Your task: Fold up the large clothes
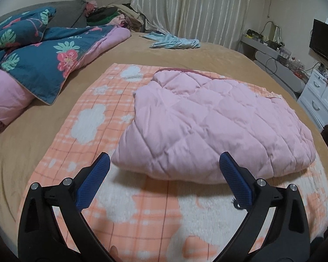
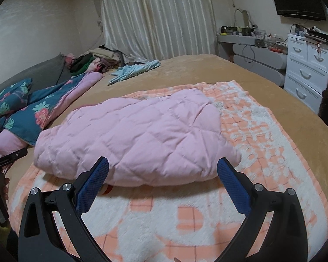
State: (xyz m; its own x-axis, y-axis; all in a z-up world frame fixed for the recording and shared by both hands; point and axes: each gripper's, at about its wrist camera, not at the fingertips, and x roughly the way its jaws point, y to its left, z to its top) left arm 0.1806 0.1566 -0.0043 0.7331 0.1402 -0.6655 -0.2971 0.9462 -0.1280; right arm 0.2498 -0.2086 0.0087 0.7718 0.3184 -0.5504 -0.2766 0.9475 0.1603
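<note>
- Left claw (image 2: 8, 159) is only a dark sliver at the frame edge beside the pink quilted garment (image 2: 131, 139).
- Clutter on the grey shelf (image 2: 251, 43) beyond that garment is too small to identify.
- Floral duvet (image 1: 32, 50) runs off-frame.

The folded pink quilted garment (image 1: 218, 126) is soft matt cloth, stitched in diamonds. Beneath it, the orange-and-white checked blanket (image 1: 94, 118) looks fuzzy, like terry. The black plastic tongs (image 1: 164, 170) carry blue knurled pads (image 1: 93, 181) and shiny metal pins.
</note>
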